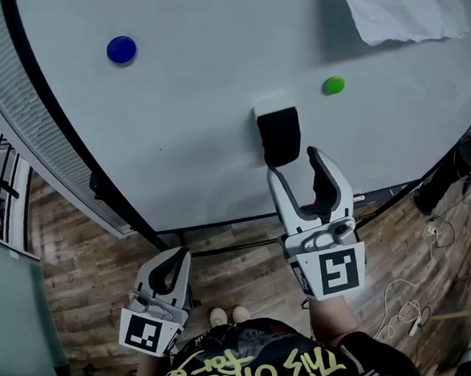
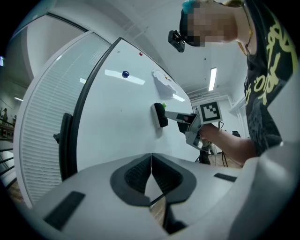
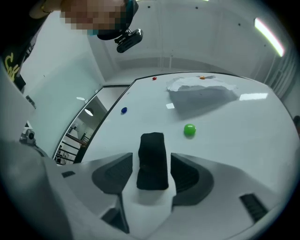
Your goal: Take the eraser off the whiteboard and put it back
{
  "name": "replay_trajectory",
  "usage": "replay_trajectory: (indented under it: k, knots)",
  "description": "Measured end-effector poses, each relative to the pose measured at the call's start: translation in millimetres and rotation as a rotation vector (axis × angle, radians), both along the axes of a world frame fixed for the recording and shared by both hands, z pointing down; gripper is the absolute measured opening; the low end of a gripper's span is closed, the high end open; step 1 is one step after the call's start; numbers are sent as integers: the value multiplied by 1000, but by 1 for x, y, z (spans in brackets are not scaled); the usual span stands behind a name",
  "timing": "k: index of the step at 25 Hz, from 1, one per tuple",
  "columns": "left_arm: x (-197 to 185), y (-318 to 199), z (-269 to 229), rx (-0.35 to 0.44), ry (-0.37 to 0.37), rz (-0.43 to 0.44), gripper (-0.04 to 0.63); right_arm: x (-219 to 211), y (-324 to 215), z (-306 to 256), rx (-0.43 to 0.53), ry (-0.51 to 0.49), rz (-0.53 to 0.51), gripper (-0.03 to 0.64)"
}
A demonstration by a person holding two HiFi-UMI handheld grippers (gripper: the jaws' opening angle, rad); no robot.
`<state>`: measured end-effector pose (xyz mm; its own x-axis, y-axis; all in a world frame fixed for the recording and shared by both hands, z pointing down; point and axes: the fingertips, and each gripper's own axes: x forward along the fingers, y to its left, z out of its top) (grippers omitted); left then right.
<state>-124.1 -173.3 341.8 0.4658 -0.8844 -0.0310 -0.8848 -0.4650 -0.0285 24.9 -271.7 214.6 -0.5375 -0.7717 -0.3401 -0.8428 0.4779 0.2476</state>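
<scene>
The black eraser point(image 1: 280, 136) sticks on the whiteboard point(image 1: 192, 138), just below a green magnet. My right gripper point(image 1: 296, 165) is open right under it, its tips just short of the eraser's lower end. In the right gripper view the eraser point(image 3: 152, 160) stands between the two pads of the right gripper point(image 3: 151, 157) with a gap on each side. The left gripper view shows the eraser point(image 2: 161, 115) on the board with the right gripper point(image 2: 180, 117) at it. My left gripper point(image 1: 173, 266) hangs low beside the board's lower frame, shut with nothing in it point(image 2: 151, 161).
A green magnet point(image 1: 333, 85) and a blue magnet point(image 1: 121, 50) sit on the board. A white paper sheet point(image 1: 403, 3) is stuck at its top right. The board's dark frame point(image 1: 124, 207) runs along the left and bottom. Cables point(image 1: 405, 312) lie on the wooden floor.
</scene>
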Motion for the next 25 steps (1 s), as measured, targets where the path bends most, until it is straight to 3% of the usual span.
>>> replay_trajectory:
  k: [13,19,25]
  knots:
    - [-14,6,1,-3,4,-46,8,-18,-21,-24,58,60,51,249]
    - [-22,7,3,-5,4,-62,8,-25,-28,-32,78,5,86,253]
    - [-24,8,0,1,0,-76,8,-25,-32,-34,97,19,136,258]
